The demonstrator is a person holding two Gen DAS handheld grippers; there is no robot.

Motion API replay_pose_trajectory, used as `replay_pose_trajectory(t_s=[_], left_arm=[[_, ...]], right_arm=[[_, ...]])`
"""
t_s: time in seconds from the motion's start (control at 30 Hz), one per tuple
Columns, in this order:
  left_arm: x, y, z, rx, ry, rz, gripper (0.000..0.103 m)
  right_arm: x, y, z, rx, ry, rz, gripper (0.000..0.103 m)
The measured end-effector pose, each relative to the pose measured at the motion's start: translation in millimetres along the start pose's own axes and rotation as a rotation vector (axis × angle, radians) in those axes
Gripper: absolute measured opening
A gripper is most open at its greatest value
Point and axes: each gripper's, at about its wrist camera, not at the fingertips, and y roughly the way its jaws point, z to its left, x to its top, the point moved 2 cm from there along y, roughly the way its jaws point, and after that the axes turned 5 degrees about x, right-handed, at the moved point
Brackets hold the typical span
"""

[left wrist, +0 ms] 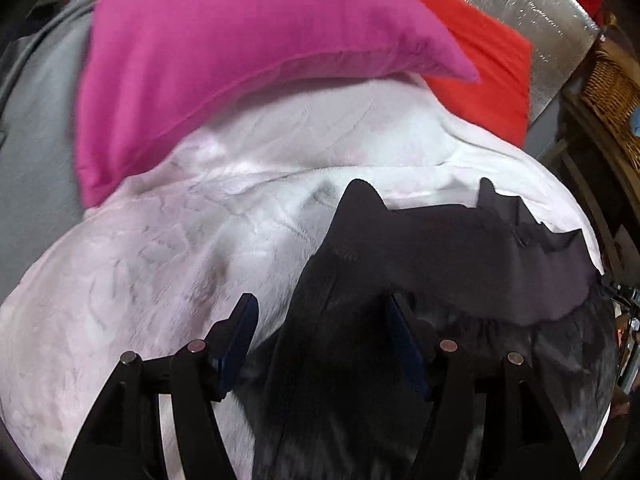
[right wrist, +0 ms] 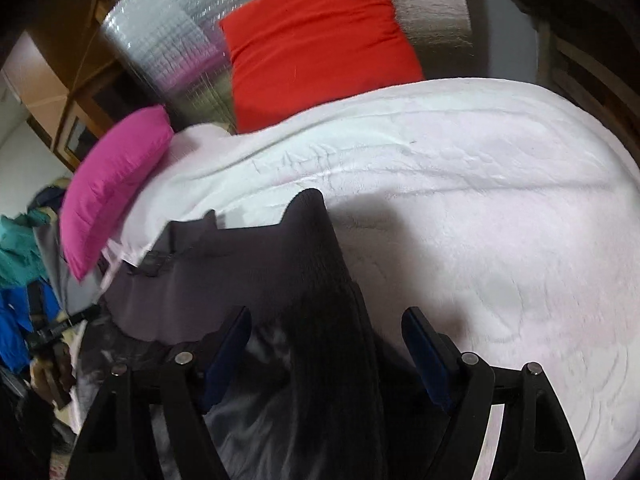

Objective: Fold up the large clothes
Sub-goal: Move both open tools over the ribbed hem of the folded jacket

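black fabric filled the space ahead of both my grippers: a dark garment [left wrist: 420,248] lay spread on the white fleece blanket [left wrist: 160,260] that covered the bed. through the left wrist camera i saw the left gripper [left wrist: 324,312] with its fingers [left wrist: 244,320] standing wide apart, a ridge of the garment running up between them but neither pad pressing on it. beyond the fingertips the garment's grey lining stretched off to the right, and further ahead lay a magenta pillow [left wrist: 208,64] with a red pillow [left wrist: 488,68] to its right, against a silver foil sheet [left wrist: 520,4].

through the right wrist camera the right gripper [right wrist: 326,320] was also spread wide, its fingers [right wrist: 420,336] clear of the cloth. a black ribbed fold of the garment [right wrist: 320,272] rose between them and past the tips, while bare blanket [right wrist: 500,220] lay to the right of the right finger. left of the left finger, piled teal and blue clothes [right wrist: 16,264] sat off the bed's edge.
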Motion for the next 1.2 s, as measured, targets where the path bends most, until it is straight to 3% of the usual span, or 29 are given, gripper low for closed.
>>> replay_pose_trajectory(t_s=[0.03,0.07,0.1,0.17,0.2,0.3,0.4,0.47,0.6,0.77,0.87,0.9,0.97,1.1,1.2], left_arm=[[2.0,5.6,-1.2,0.001,0.001,0.011,0.067],[4.4,11.0,-3.4,-0.004,0.001,0.021,0.067],[4.0,11.7,-5.4,-0.005,0.003,0.015,0.058],[4.4,12.3,-15.3,0.001,0.037,0.023,0.027],[3.6,9.3,-21.6,0.036,0.068,0.010,0.020],[4.3,-11.0,-34.3,0.093,0.117,-0.067,0.015],[10.0,-33.2,-33.5,0.095,0.095,-0.156,0.014],[14.4,-22.8,-31.1,0.101,0.076,-0.142,0.014],[15.5,34.1,-32.7,0.173,0.065,-0.018,0.016],[14.8,45.0,-41.4,0.237,0.101,-0.027,0.019],[17.5,38.3,-39.5,0.230,0.076,-0.037,0.033],[18.0,29.0,-37.0,0.215,0.049,-0.055,0.038],[19.6,8.4,-31.8,0.219,0.006,-0.091,0.041],[17.0,-56.4,-32.1,0.312,-0.041,-0.276,0.053],[-0.3,-88.2,-60.5,0.274,0.029,-0.368,0.055]], right_arm=[[-0.9,3.9,-0.2,0.001,-0.001,0.016,0.078],[-0.7,10.2,-0.1,-0.002,-0.004,0.031,0.067],[-0.6,15.1,1.0,-0.005,-0.013,0.045,0.046],[-2.5,17.3,8.0,-0.031,-0.045,0.065,0.028],[-2.4,14.8,15.0,-0.065,-0.079,0.059,0.019],[3.9,-8.1,33.9,-0.099,-0.132,-0.007,0.015],[14.2,-39.8,46.4,-0.125,-0.176,-0.101,0.014],[19.8,-41.5,36.7,-0.153,-0.148,-0.130,0.014],[14.9,4.2,-0.5,-0.225,-0.062,-0.052,0.014],[6.9,31.2,-16.2,-0.237,-0.010,-0.035,0.017],[5.4,26.3,-19.0,-0.246,0.010,-0.030,0.028],[5.1,23.4,-19.1,-0.251,0.019,-0.028,0.041],[4.4,5.7,-15.6,-0.279,0.027,-0.067,0.057],[3.7,-39.8,11.3,-0.319,-0.015,-0.194,0.057],[-7.5,-57.3,53.3,-0.271,-0.120,-0.224,0.065]])
